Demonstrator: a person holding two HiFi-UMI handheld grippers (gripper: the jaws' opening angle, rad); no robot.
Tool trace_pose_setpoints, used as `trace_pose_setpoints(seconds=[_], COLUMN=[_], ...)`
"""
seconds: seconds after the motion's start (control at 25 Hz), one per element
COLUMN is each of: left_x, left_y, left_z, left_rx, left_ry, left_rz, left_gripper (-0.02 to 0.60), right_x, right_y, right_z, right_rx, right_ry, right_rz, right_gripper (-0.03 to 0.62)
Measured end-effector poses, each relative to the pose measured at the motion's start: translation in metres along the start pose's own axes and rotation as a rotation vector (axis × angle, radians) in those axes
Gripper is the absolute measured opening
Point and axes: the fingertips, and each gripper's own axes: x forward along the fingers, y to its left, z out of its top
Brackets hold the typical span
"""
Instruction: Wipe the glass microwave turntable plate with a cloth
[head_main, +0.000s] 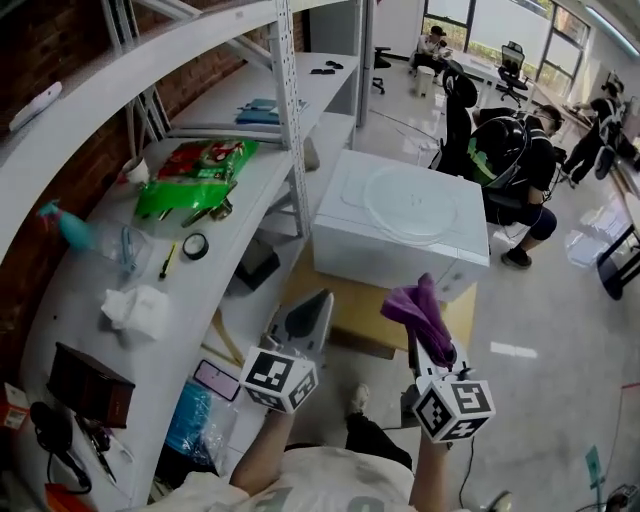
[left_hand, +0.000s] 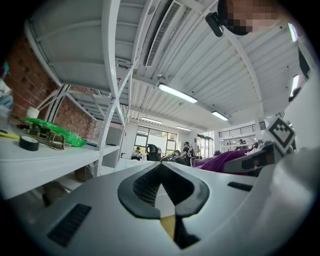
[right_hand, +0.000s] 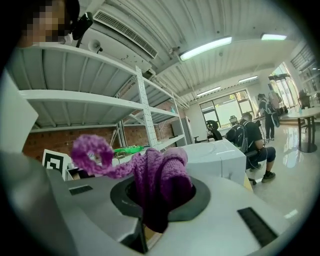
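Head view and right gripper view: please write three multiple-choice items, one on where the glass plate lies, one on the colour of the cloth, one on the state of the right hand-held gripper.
1. Where is the glass plate?
A. under the white appliance
B. flat on top of it
C. leaning against its side

2. What colour is the cloth?
A. purple
B. green
C. white

3. The right hand-held gripper is:
A. open and empty
B. shut on the glass plate
C. shut on the cloth

Key: 1 B, the head view shows the plate lying on the appliance's top. 2 A, both views show purple knit. 3 C, its jaws clamp the cloth.
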Motion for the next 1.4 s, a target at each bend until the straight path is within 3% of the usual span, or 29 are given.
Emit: trace_pose_setpoints(seconds=[0.2,0.56,0.68,0.92,1.24,1.4], left_x=[-0.039,-0.085,-0.101,-0.142,-0.253,-0.291], left_y=[-0.018,-0.081,-0.114,-0.195,-0.232,-0.243], left_z=[0.020,0.028,0.024,0.009,-0.024,-0.034], left_rx=[0.001,0.038,0.011,0.039,0.007,-0.027], left_ry=[-0.050,-0.027,-0.018,-0.010,0.013,0.038], left_rz=[0.005,0.016,0.023,0.005,0.148,0.167], left_gripper=[0.002,0.002,0.002,0.002,0.002,0.002], right_x=[-0.048,-0.129,-0.173,-0.246,-0.344,-0.376], right_y=[0.019,0.033,0.030,0.022,0.028,0.037], right_z=[-0.002,0.002,-0.007,-0.012,-0.054,-0.074], right_rx=[-0.010,0.024,0.045,0.005,0.023,0.063], right_ry=[-0.029,-0.067,-0.046,-0.088,-0.048,-0.019], right_rz=[-0.021,0.035,0.055,0.063,0.079,0.086], right_gripper=[0.058,0.058,0.058,0.058,0.058,0.058])
